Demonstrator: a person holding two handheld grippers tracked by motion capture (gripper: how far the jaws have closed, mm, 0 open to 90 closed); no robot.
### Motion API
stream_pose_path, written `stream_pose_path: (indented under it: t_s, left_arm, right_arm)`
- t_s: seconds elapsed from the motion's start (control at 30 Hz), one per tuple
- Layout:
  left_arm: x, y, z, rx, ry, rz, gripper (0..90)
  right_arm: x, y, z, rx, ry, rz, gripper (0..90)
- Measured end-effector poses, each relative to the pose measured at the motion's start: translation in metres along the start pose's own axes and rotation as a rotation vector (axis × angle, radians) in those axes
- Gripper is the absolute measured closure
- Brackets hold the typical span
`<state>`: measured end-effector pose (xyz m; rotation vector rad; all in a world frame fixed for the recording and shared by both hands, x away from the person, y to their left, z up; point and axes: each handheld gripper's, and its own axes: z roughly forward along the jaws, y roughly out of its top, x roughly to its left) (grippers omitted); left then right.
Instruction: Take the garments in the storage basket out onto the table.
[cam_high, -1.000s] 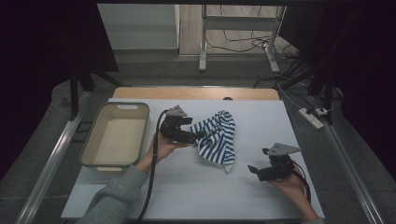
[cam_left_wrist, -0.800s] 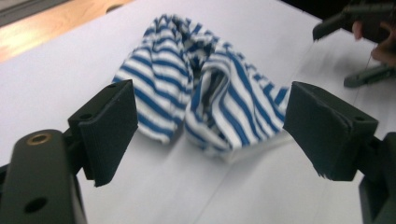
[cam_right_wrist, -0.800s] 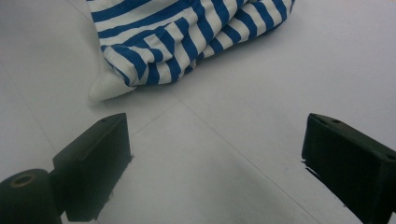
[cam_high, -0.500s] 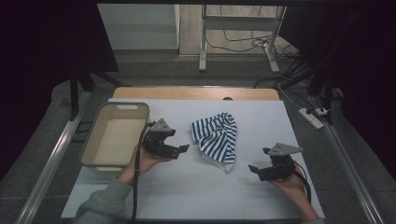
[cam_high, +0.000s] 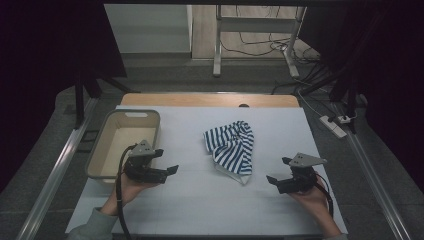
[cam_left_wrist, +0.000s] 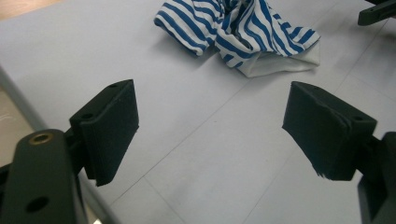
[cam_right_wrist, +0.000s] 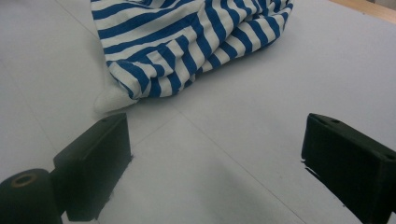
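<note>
Black rubber pads sit nearest me on both sides: my left gripper (cam_high: 161, 161) has its jaws spread wide over bare table with nothing between them, and my right gripper (cam_high: 280, 171) is just as wide and just as empty. Beyond them, between the two and a little farther up the white table (cam_high: 200, 200), lies the blue-and-white striped cloth (cam_high: 231, 145), crumpled in a loose heap and well apart from either tool. To my left, touching nothing, stands the beige plastic bin (cam_high: 125, 142), empty as far as I can see. I judge the risk is in the grab: the heap is bunched and layered, so a pinch on one fold could lift only a corner and leave the rest dragging, or the two grippers could pull against each other and twist it tighter. The high view gives me the bin and the layout; my left gripper view shows the plain white inner edge of the cloth (cam_left_wrist: 280, 63), and my right gripper view shows a pale corner (cam_right_wrist: 112, 100) poking toward me.
</note>
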<state>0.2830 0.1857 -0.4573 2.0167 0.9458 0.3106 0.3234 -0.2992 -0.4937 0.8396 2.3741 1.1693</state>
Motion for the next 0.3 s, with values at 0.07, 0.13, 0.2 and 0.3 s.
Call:
stream_pose_path:
  t_s: [0.07, 0.13, 0.2, 0.3]
  left_arm:
    - [0.0014, -0.0013, -0.0010, -0.001, -0.001, -0.006, 18.3]
    - [0.0023, -0.0019, -0.0012, 0.002, 0.004, -0.005, 18.1]
    - [0.0026, -0.0020, -0.0012, 0.001, 0.002, -0.006, 18.1]
    - [0.0026, -0.0022, -0.0010, 0.002, 0.000, -0.005, 17.9]
  right_arm:
    - [0.0007, 0.0001, -0.0004, -0.005, 0.001, -0.004, 8.0]
    - [0.0008, 0.0003, -0.0008, -0.009, 0.003, -0.006, 8.0]
    - [0.0008, 0.0003, -0.0012, -0.009, 0.004, -0.007, 8.0]
    - [0.0010, 0.0005, -0.0015, -0.013, 0.007, -0.009, 8.0]
